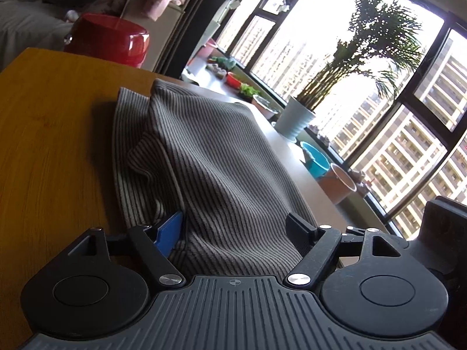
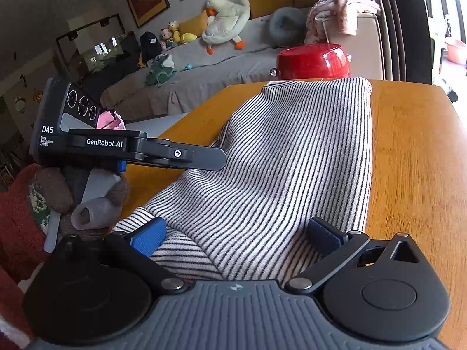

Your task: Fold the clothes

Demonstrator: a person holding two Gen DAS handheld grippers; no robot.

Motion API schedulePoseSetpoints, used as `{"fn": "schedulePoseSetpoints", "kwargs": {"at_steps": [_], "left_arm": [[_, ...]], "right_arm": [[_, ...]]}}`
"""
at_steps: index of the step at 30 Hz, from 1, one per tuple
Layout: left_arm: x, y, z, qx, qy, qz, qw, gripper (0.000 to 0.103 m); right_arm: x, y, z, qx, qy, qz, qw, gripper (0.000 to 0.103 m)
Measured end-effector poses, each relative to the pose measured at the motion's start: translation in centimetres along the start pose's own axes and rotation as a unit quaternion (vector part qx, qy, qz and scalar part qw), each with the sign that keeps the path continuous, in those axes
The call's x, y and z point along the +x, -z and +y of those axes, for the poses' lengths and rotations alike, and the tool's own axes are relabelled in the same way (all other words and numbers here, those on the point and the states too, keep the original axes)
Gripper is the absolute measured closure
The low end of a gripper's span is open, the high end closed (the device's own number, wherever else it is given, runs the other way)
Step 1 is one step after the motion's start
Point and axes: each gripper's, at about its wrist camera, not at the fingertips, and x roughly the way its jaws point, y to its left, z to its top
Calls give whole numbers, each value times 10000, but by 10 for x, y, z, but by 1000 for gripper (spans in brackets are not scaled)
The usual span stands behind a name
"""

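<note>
A black-and-white striped garment (image 1: 210, 157) (image 2: 286, 157) lies folded on the wooden table (image 1: 52, 145) (image 2: 414, 160). Its near end runs up under both cameras. My left gripper (image 1: 235, 230) is open, its fingers spread wide with the striped cloth lying between them. My right gripper (image 2: 238, 236) is open too, blue pads (image 2: 149, 239) far apart over the garment's near edge. In the right wrist view the left gripper (image 2: 217, 160) shows side-on at the cloth's left edge, held by a gloved hand (image 2: 87, 213).
A red pot (image 1: 108, 38) (image 2: 313, 61) stands beyond the table's far edge. A potted palm (image 1: 294, 122), a blue bowl (image 1: 315, 160) and small pots line the window sill. A grey sofa (image 2: 204, 67) with a plush duck (image 2: 227, 17) is behind.
</note>
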Motion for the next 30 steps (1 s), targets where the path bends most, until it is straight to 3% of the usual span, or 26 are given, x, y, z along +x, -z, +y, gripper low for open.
{"fn": "schedulePoseSetpoints", "kwargs": {"at_steps": [9, 14, 19, 24, 30], "left_arm": [[-1, 3, -4, 235, -214, -84, 9995, 19], [-11, 4, -9, 258, -388, -142, 9988, 7], [-17, 9, 1, 62, -502, -60, 9987, 7], [-23, 17, -2, 156, -507, -25, 9986, 8], [-30, 27, -9, 291, -516, 59, 9982, 9]], "right_arm": [[8, 0, 7, -181, 348, -93, 9992, 0], [4, 2, 2, -6, 248, -220, 9994, 0], [4, 1, 2, 14, 239, -208, 9995, 0], [1, 4, 10, -37, 308, -89, 9995, 0], [-17, 4, 22, -257, 557, -251, 9978, 0]]}}
